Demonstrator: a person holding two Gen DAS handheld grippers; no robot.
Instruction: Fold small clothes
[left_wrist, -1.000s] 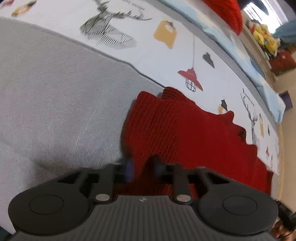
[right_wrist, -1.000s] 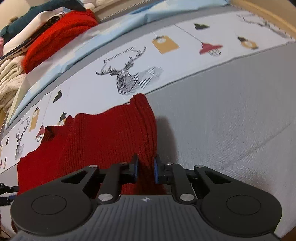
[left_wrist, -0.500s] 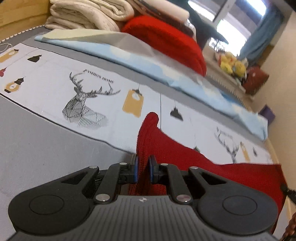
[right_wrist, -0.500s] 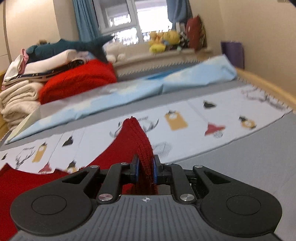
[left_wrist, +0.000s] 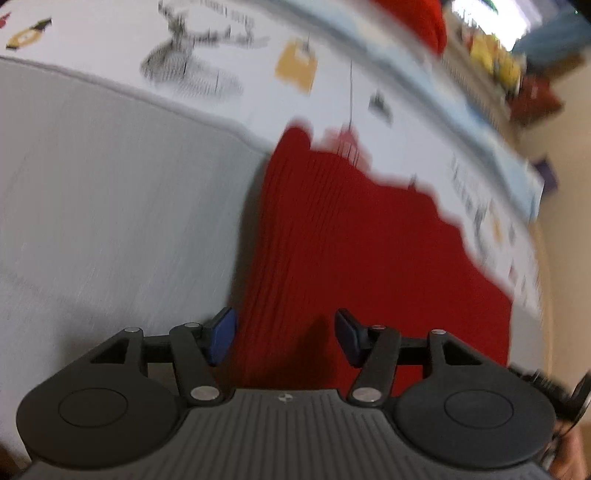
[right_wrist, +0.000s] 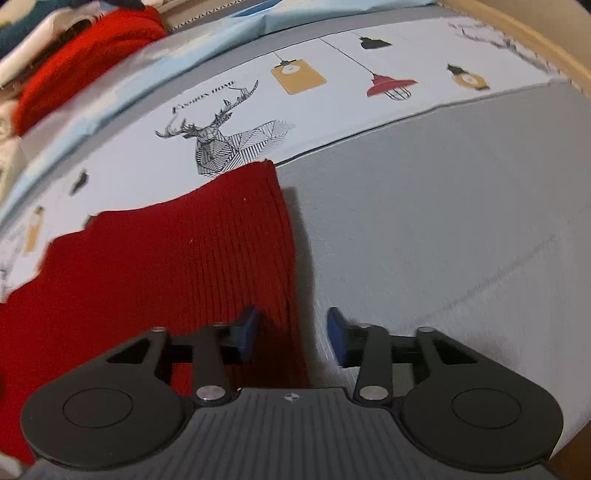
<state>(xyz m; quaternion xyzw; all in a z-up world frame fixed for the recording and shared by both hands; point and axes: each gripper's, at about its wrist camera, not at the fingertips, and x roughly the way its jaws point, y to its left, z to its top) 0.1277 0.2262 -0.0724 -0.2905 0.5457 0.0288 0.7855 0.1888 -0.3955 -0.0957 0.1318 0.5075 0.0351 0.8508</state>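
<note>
My left gripper (left_wrist: 284, 339) is spread wide, its blue pads (left_wrist: 221, 339) well apart and holding nothing. The red knit (left_wrist: 351, 240) lies flat under it on the grey sheet (left_wrist: 110, 203), its left edge running up just inside my left pad, so the fabric fills the gap between the pads without either one pinching it. The far corner of the knit reaches the white printed band (left_wrist: 229, 44) with the deer and lamp drawings. This view is smeared with blur, so finer detail of the knit's far edge is hard to tell.

My right gripper (right_wrist: 291, 336) is also open wide and has hold of nothing. In this view the knit (right_wrist: 166, 266) lies to the left, its ribbed right edge running down between my two pads; the left pad (right_wrist: 246, 332) sits over the red fabric, the right pad (right_wrist: 337, 341) over bare grey sheet (right_wrist: 443, 221). The knit's top corner just overlaps the printed band (right_wrist: 332, 107), beside the deer (right_wrist: 221, 144). Beyond the band lies a pale blue cloth (right_wrist: 314, 18), and a second red woolly item (right_wrist: 85, 62) sits on a stack at the far left.
</note>
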